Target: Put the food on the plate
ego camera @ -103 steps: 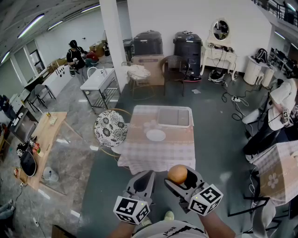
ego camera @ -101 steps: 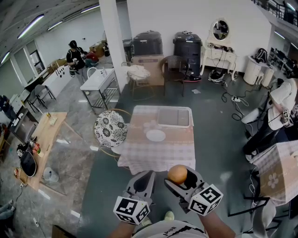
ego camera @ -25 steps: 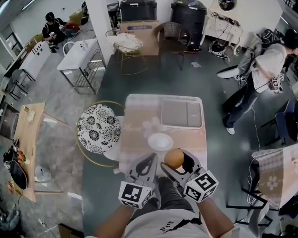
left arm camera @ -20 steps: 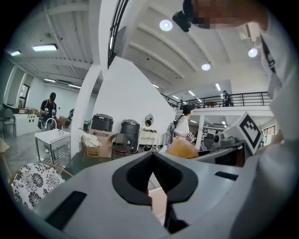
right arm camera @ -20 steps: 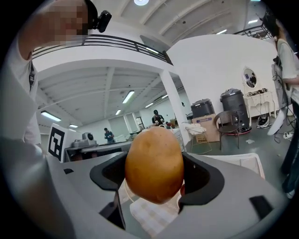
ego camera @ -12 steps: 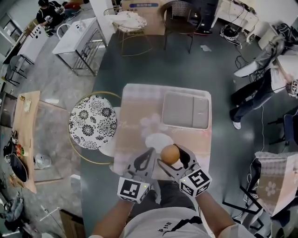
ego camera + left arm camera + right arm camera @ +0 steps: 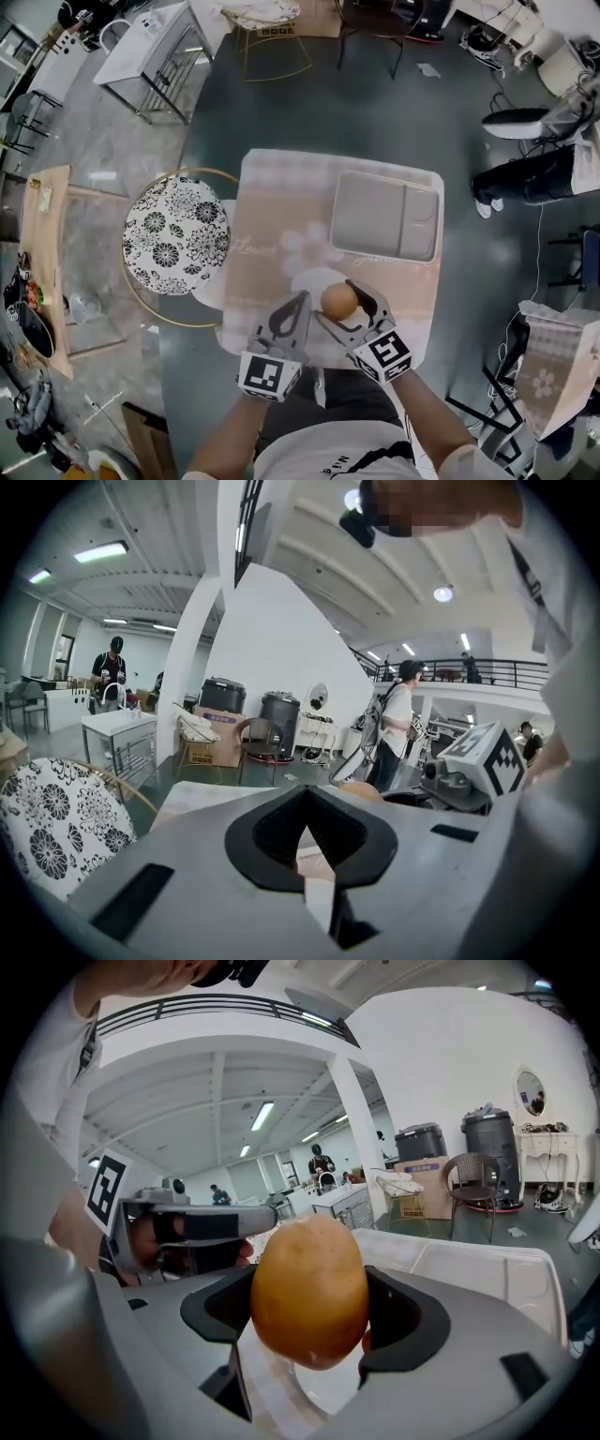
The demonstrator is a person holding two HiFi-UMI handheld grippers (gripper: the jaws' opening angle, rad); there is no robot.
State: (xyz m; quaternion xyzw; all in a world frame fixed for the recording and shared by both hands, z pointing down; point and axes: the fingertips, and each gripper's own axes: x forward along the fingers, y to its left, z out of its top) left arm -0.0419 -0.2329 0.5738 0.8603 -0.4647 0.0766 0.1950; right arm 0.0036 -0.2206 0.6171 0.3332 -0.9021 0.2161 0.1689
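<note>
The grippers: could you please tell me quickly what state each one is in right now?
Left gripper: jaws shut, nothing between them.
Right gripper: jaws shut on the potato.

A grey tray (image 7: 384, 214) lies on the checked tabletop (image 7: 272, 220); a floral-cushioned chair (image 7: 175, 236) stands just beside it.
</note>
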